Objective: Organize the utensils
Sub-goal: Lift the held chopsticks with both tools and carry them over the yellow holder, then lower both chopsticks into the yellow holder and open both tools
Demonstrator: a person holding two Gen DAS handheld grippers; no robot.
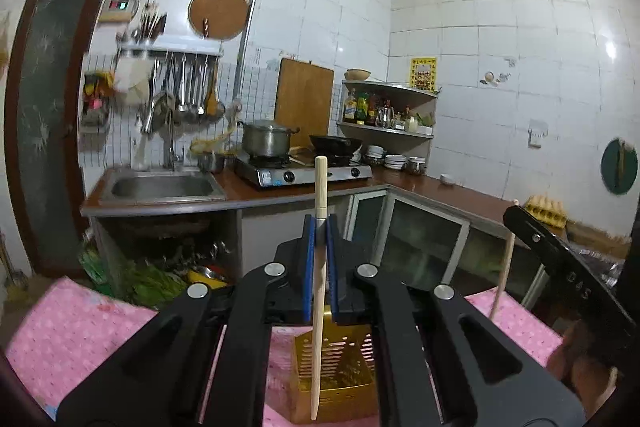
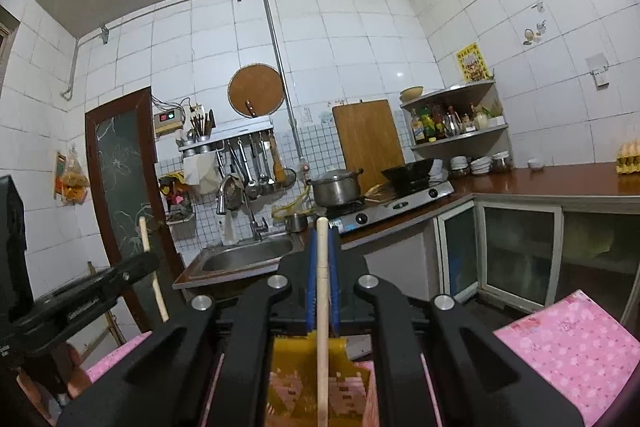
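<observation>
My left gripper [image 1: 320, 227] is shut on a pale wooden chopstick [image 1: 321, 187] that stands nearly upright between its blue pads. The stick's lower end hangs over a yellow slotted utensil holder [image 1: 340, 367] on the pink-clothed table [image 1: 80, 327]. My right gripper [image 2: 322, 239] is likewise shut on a second upright chopstick [image 2: 323, 347], above the same yellow holder [image 2: 288, 367]. Each gripper shows at the edge of the other's view: the right gripper [image 1: 516, 215] with its stick [image 1: 505, 267], and the left gripper [image 2: 148, 263] with its stick [image 2: 154, 275].
Beyond the table runs an L-shaped counter with a steel sink [image 1: 160, 187], a gas stove [image 1: 304, 173] bearing a pot and a wok, a leaning cutting board [image 1: 304, 103], a corner shelf of bottles [image 1: 384, 107] and an egg tray [image 1: 548, 211]. Ladles hang above the sink.
</observation>
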